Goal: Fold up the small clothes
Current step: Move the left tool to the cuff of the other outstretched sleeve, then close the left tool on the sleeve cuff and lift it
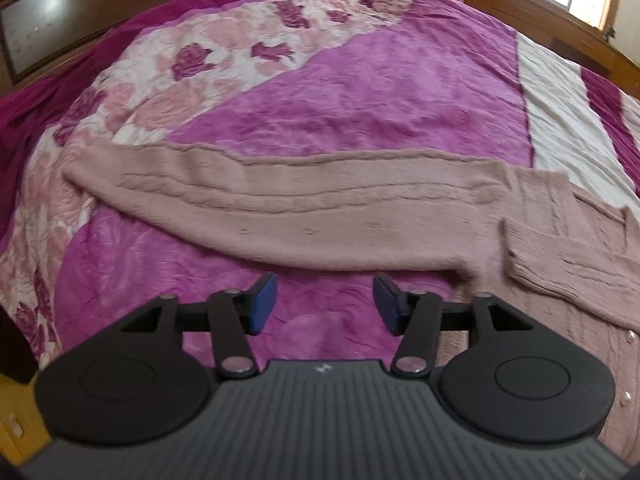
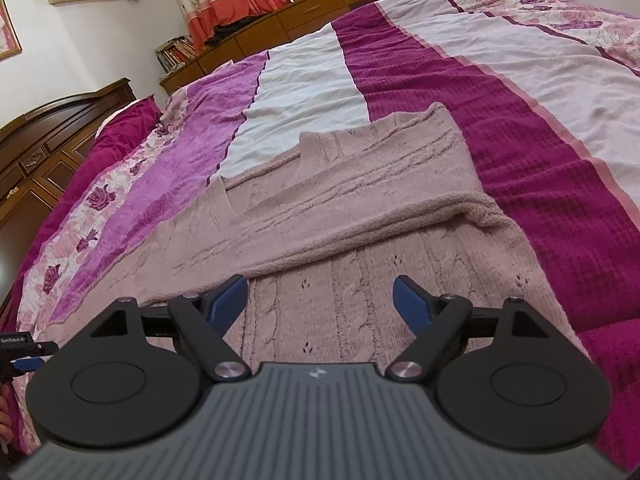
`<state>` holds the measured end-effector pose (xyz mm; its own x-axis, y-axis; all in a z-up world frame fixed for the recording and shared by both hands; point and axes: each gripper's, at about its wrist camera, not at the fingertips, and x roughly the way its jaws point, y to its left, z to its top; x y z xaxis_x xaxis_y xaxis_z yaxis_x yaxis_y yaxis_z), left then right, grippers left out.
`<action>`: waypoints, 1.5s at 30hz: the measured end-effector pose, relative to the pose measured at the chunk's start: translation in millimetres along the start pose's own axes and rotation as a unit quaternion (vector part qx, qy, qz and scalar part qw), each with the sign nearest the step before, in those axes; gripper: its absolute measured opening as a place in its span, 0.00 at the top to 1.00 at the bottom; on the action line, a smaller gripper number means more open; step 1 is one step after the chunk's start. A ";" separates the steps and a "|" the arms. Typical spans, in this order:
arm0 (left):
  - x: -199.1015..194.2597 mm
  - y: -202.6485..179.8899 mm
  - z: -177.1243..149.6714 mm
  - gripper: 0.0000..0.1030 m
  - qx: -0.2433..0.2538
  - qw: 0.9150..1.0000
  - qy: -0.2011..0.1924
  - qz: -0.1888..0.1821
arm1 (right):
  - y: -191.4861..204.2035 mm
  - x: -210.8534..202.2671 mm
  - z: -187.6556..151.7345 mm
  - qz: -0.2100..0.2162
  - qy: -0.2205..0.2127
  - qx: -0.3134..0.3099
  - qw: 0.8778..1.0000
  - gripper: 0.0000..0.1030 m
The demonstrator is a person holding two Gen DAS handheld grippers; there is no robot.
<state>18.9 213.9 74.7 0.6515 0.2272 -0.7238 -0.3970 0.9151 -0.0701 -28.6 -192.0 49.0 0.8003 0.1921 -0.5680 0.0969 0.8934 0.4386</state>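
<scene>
Dusty-pink cable-knit cardigan lies flat on the quilted magenta bed; both tongs, left and right, hover over it parted and empty. Soft, limp, light; best pinched at the outstretched sleeve's far cuff.

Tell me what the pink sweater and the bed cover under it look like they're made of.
Pink sweater: soft knitted yarn, probably wool or acrylic; cable ribs and small eyelet holes show, with a fuzzy matte surface. Bed cover: woven fabric, likely cotton or a blend; the purple panel looks crinkled with a faint sheen, and the magenta stripe has a waffle texture.
</scene>
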 end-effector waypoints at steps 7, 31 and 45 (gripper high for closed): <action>26.8 29.0 0.2 0.37 -0.044 0.999 0.000 0.010 | -0.2 1.2 -9.7 -0.013 0.012 -0.002 1.000 0.17; 80.5 86.3 13.0 0.33 -0.170 0.984 -0.058 0.000 | 12.9 23.2 -21.2 -0.064 0.035 -0.043 0.996 0.17; 92.8 76.1 22.6 0.28 -0.101 0.992 -0.067 0.022 | 17.6 31.6 -21.2 -0.076 0.034 -0.053 0.995 0.12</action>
<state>63.8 312.1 17.7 0.7047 0.3207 -0.6328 -0.5402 0.8208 -0.1857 -14.2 -161.6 24.0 0.7385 0.0755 -0.6700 0.1477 0.9515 0.2700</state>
